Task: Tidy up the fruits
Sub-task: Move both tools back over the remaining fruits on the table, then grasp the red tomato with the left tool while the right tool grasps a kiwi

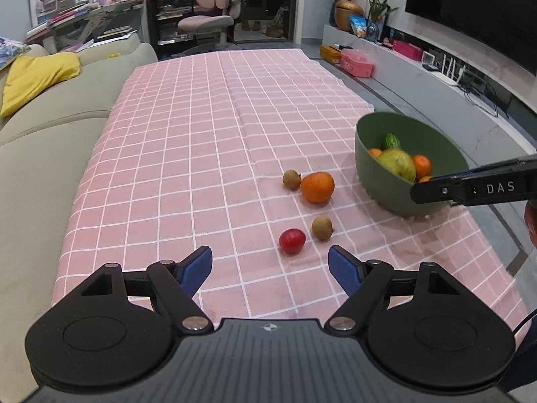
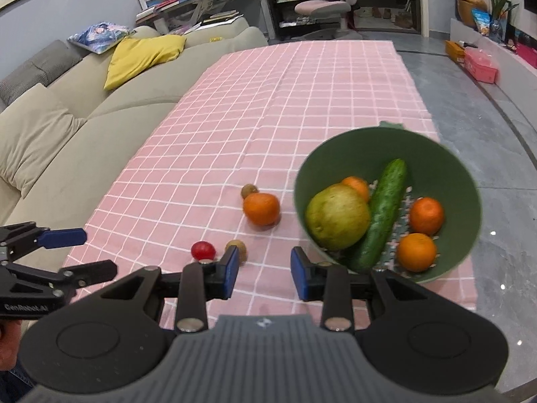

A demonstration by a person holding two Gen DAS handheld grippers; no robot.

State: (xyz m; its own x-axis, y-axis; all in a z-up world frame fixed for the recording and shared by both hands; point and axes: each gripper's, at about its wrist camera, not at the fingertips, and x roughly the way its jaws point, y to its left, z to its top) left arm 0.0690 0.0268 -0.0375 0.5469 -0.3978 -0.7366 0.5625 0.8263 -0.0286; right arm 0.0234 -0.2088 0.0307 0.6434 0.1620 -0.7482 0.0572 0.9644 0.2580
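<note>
Right wrist view: green bowl point(image 2: 463, 181) sits at the surface's right edge, cucumber point(image 2: 382, 215) inside slanting up-right. Right claw point(image 2: 264, 273) narrowly apart, empty; left claw point(image 1: 270, 267) wide apart, near the red fruit point(image 1: 292, 240).

A green bowl point(image 2: 463, 181) sits near the right edge of the pink checked cloth, holding a cucumber point(image 2: 379, 215), a pale green round fruit point(image 2: 337, 221) and three oranges. Left of the bowl lie a loose orange point(image 1: 317, 187), two small brown fruits and a red tomato point(image 1: 292, 240).
</note>
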